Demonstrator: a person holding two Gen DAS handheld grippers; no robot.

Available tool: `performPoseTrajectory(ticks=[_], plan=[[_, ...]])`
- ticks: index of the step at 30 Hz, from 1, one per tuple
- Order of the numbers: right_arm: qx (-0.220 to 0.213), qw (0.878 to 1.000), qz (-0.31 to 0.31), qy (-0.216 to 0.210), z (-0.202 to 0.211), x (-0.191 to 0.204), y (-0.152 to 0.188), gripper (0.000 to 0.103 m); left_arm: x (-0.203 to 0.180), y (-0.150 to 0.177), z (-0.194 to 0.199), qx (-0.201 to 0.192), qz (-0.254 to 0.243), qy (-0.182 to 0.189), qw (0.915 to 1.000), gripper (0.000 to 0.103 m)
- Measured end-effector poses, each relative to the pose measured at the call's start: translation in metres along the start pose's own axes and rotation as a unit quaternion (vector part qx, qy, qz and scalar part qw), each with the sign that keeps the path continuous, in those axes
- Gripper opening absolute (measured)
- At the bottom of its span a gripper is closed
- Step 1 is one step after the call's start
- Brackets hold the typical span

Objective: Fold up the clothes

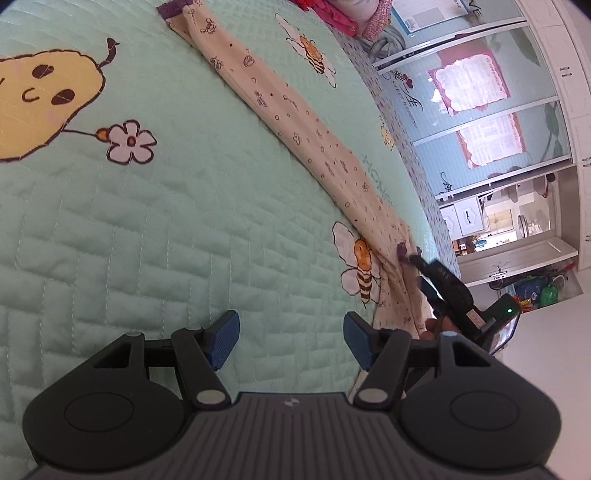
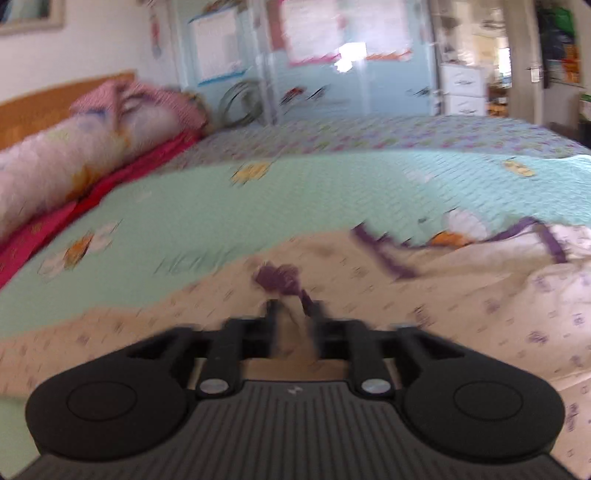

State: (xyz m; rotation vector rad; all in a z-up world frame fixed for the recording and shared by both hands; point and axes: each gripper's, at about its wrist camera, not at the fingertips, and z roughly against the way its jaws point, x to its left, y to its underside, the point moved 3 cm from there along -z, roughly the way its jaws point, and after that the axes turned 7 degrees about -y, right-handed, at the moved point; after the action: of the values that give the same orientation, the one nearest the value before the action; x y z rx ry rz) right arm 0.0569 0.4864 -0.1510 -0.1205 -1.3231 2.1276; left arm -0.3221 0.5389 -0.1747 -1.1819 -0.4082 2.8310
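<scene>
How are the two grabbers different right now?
The left gripper has its blue-padded fingers spread wide with nothing between them, above the mint-green quilted bedspread. The right gripper is closed, pinching the cream printed garment with purple trim. Both are black.

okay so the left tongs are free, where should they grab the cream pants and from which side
I'd take the pants at the purple cuff, the far end of the stretched leg. The right tongs already pinch the waist end near the purple bow, so the cuff is the free end. The leg lies flat on the green quilt, so bring the open left tongs in low and pinch the cuff's edge.
</scene>
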Motion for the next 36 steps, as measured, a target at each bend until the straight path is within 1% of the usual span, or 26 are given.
performPoseTrajectory(ticks=[1, 2, 5, 8, 12, 15, 16, 18, 20, 22, 23, 25, 27, 29, 31, 33, 34, 36], plan=[[0.003, 1.0, -0.002, -0.013, 0.001, 0.004, 0.002, 0.06, 0.0, 0.001, 0.001, 0.001, 0.001, 0.0, 1.0, 0.065], [0.005, 1.0, -0.009, -0.023, 0.005, 0.005, 0.004, 0.062, 0.0, 0.002, 0.002, 0.003, 0.002, 0.0, 1.0, 0.065], [-0.003, 0.997, -0.066, -0.04, 0.039, -0.02, 0.013, 0.063, -0.002, 0.006, 0.004, 0.009, 0.002, 0.001, 1.0, 0.065], [-0.01, 0.991, -0.123, -0.056, 0.072, -0.044, 0.022, 0.066, -0.004, 0.01, 0.004, 0.012, 0.002, 0.003, 0.9999, 0.065], [-0.02, 0.977, -0.198, -0.078, 0.117, -0.077, 0.034, 0.066, -0.003, 0.009, 0.003, 0.013, 0.019, 0.012, 0.9997, 0.065], [-0.028, 0.963, -0.253, -0.094, 0.151, -0.101, 0.043, 0.066, 0.0, 0.001, 0.006, 0.0, 0.026, 0.01, 0.9996, 0.065], [-0.033, 0.958, -0.268, -0.099, 0.165, -0.11, 0.048, 0.066, 0.002, -0.005, 0.006, -0.006, 0.032, 0.01, 0.9994, 0.065], [-0.045, 0.953, -0.285, -0.099, 0.202, -0.128, 0.071, 0.066, 0.005, -0.019, 0.005, -0.022, 0.049, 0.009, 0.9985, 0.065], [-0.04, 0.947, -0.303, -0.1, 0.229, -0.141, 0.098, 0.066, 0.005, -0.033, 0.004, -0.042, 0.064, 0.006, 0.997, 0.065], [-0.036, 0.94, -0.326, -0.094, 0.249, -0.151, 0.119, 0.067, 0.001, -0.041, 0.004, -0.053, 0.077, 0.002, 0.9956, 0.065], [-0.037, 0.938, -0.331, -0.092, 0.252, -0.151, 0.121, 0.068, -0.002, -0.041, 0.003, -0.052, 0.08, 0.004, 0.9954, 0.065], [-0.044, 0.94, -0.321, -0.108, 0.245, -0.146, 0.109, 0.068, -0.009, -0.031, 0.0, -0.039, 0.074, 0.007, 0.9964, 0.065], [-0.054, 0.945, -0.29, -0.14, 0.221, -0.133, 0.077, 0.068, -0.014, -0.019, -0.004, -0.024, 0.069, 0.012, 0.9973, 0.065], [-0.04, 0.96, -0.232, -0.152, 0.178, -0.111, 0.042, 0.067, -0.016, -0.004, -0.009, -0.007, 0.06, 0.017, 0.998, 0.065], [-0.023, 0.972, -0.171, -0.16, 0.134, -0.09, 0.01, 0.067, -0.019, 0.002, -0.015, 0.001, 0.033, 0.011, 0.9994, 0.065], [0.008, 0.985, -0.099, -0.142, 0.088, -0.071, -0.006, 0.063, -0.023, 0.003, -0.02, 0.0, 0.006, 0.008, 1.0, 0.065], [0.018, 0.989, -0.07, -0.125, 0.069, -0.064, -0.01, 0.063, -0.024, 0.004, -0.024, 0.004, -0.003, 0.009, 0.9999, 0.065], [0.033, 0.993, -0.032, -0.108, 0.038, -0.053, -0.011, 0.063, -0.025, 0.006, -0.031, 0.01, -0.019, 0.012, 0.9997, 0.065]])
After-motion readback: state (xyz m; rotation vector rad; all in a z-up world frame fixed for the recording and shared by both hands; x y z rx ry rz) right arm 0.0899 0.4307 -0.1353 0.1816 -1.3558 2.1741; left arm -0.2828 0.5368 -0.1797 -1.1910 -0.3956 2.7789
